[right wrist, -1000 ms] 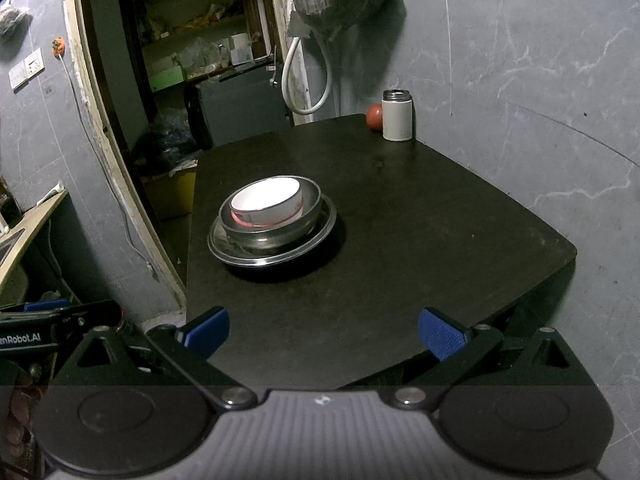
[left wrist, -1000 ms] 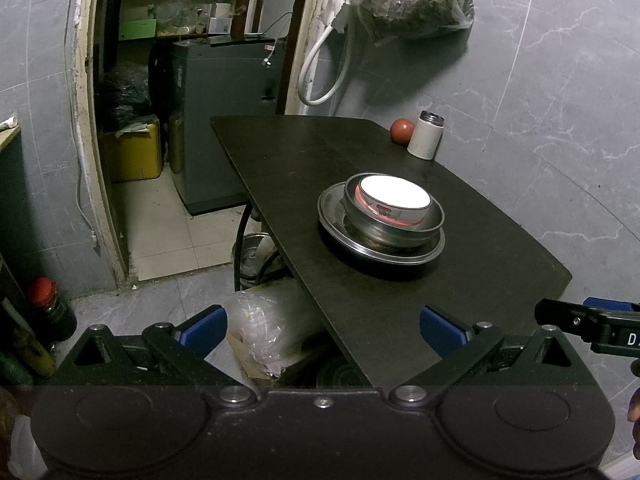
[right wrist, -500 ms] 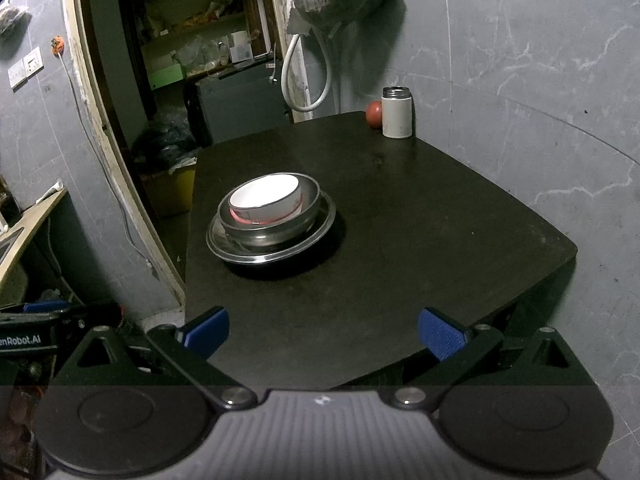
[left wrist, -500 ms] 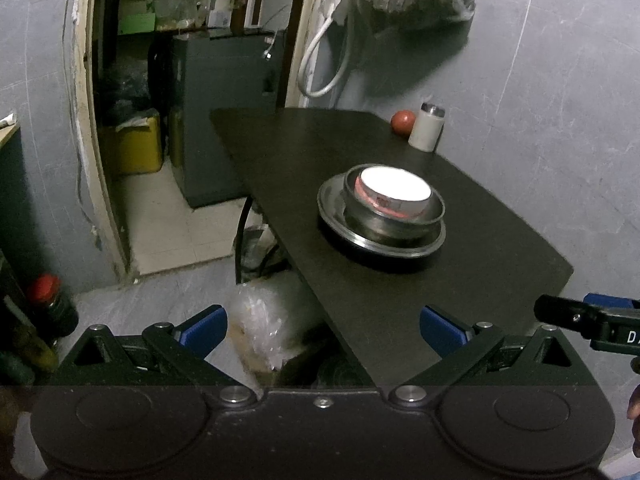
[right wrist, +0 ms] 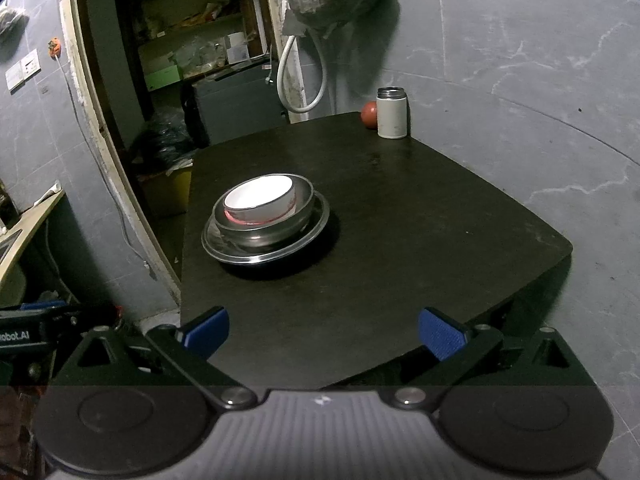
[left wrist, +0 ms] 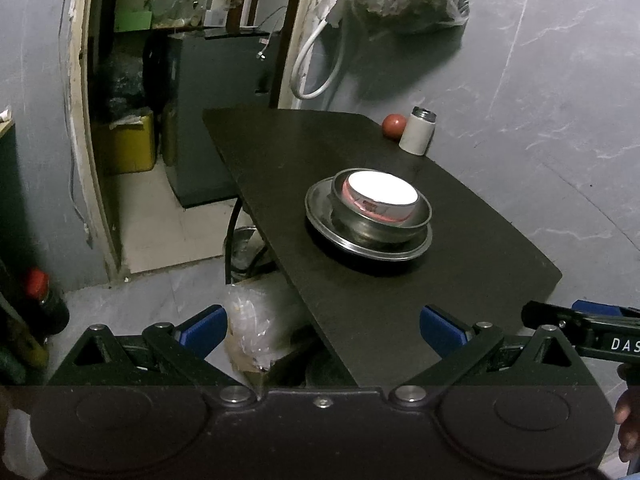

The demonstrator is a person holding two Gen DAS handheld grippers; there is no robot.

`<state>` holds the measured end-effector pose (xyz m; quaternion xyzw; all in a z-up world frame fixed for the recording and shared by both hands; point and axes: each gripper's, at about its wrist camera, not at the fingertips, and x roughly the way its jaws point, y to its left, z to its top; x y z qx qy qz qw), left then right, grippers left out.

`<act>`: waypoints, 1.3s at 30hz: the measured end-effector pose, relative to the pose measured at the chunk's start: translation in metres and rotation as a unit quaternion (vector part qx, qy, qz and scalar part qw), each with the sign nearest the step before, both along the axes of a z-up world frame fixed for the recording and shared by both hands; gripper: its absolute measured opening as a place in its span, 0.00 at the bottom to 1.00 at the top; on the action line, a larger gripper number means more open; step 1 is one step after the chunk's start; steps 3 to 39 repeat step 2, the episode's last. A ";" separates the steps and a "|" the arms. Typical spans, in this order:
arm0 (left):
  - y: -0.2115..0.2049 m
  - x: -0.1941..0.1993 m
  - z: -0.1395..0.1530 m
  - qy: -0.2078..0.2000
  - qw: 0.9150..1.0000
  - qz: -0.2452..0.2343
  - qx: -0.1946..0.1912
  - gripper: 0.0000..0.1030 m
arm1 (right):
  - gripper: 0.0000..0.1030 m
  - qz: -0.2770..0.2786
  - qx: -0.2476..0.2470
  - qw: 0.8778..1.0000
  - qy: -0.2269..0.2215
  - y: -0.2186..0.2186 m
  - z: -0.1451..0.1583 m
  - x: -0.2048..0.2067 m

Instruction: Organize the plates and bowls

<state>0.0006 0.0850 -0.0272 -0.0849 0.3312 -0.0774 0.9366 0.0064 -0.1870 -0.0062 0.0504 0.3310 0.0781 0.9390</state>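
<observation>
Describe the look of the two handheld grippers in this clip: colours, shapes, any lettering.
Both are matte black with triangular linkage arms, silver pivot bolts and blue ribbed fingertip pads. The left gripper has a smooth housing with two round discs; the right gripper has a ribbed grey centre panel with a small white logo. White lettering shows on each side: "DAS" and "obot.AI", both cut off. No cables or sleeves are visible.

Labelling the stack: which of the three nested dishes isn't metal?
The white bowl on top, with a pink band low on its side. It sits inside the steel bowl, which rests on the steel plate; both of those are bare grey metal.
</observation>
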 end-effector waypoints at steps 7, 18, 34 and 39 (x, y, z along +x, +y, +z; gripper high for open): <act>-0.001 0.000 0.001 0.001 1.000 0.000 0.002 0.99 | 1.00 0.000 0.000 1.000 0.000 0.000 0.000 0.001; -0.001 0.000 0.001 0.001 1.000 0.000 0.002 0.99 | 1.00 0.000 0.000 1.000 0.000 0.000 0.000 0.001; -0.001 0.000 0.001 0.001 1.000 0.000 0.002 0.99 | 1.00 0.000 0.000 1.000 0.000 0.000 0.000 0.001; -0.001 0.000 0.001 0.001 1.000 0.000 0.002 0.99 | 1.00 0.000 0.000 1.000 0.000 0.000 0.000 0.001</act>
